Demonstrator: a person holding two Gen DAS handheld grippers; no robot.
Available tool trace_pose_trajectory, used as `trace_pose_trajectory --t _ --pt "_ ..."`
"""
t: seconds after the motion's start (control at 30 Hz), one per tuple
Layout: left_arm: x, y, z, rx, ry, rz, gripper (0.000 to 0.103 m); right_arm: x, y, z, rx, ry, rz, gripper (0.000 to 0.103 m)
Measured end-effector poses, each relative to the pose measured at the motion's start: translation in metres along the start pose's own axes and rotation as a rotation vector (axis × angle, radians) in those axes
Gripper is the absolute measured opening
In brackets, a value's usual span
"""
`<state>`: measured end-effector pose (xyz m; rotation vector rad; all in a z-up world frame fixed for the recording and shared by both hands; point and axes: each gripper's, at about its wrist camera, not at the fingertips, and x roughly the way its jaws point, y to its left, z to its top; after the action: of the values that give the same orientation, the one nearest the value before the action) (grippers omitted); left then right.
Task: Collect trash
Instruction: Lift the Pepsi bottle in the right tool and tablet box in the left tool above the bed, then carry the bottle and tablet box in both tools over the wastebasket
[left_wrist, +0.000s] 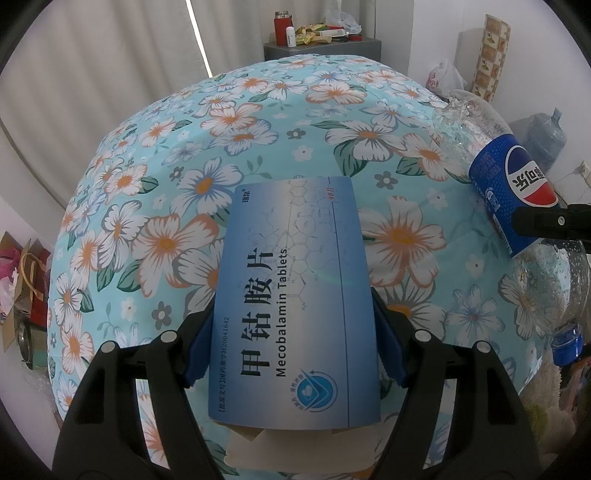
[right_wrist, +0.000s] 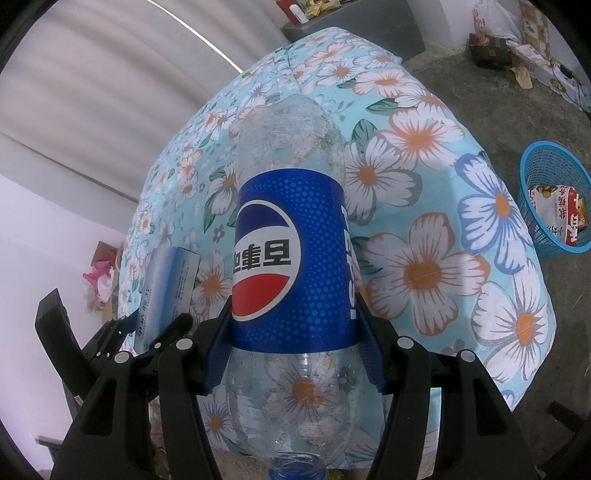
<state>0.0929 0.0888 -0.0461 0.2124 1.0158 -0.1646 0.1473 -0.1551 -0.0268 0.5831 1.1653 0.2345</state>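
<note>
The left gripper (left_wrist: 295, 354) squeezes a blue box (left_wrist: 295, 295) that says "Mecobalamin Tablets". The right gripper (right_wrist: 291, 354) squeezes an empty Pepsi bottle (right_wrist: 291, 266). Both are above the flowery bed cover (left_wrist: 258, 122). A blue basket (right_wrist: 554, 199) sits on the gray floor (right_wrist: 480, 92).

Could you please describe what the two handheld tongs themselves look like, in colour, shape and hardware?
Both look alike. The left tongs and the right tongs each have a matte black plastic frame that splits into two angular, linkage-style arms. Round silver pivot pins sit at the joints. Each arm ends in a flat blue finger pad with a finely ribbed face. No cables, sleeves or printed markings are visible.
</note>
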Motion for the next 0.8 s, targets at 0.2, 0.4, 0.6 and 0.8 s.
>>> trace_pose_trajectory --t 0.2,0.4,0.6,0.8 --pt "-0.001 0.0 0.0 -0.002 -0.003 -0.002 0.069 0.0 0.0 0.0 -0.002 -0.005 0.004 0.058" --pt "-0.005 0.004 0.003 -0.016 -0.029 -0.005 0.067 -0.004 0.0 -0.001 -0.007 -0.029 0.025 0.057" --pt "-0.019 0.002 0.012 -0.015 -0.076 -0.014 0.067 -0.014 -0.003 0.002 0.006 -0.058 0.069 0.057" --pt "-0.036 -0.012 0.03 0.013 -0.129 -0.037 0.067 -0.034 -0.015 0.005 0.049 -0.108 0.155 0.057"
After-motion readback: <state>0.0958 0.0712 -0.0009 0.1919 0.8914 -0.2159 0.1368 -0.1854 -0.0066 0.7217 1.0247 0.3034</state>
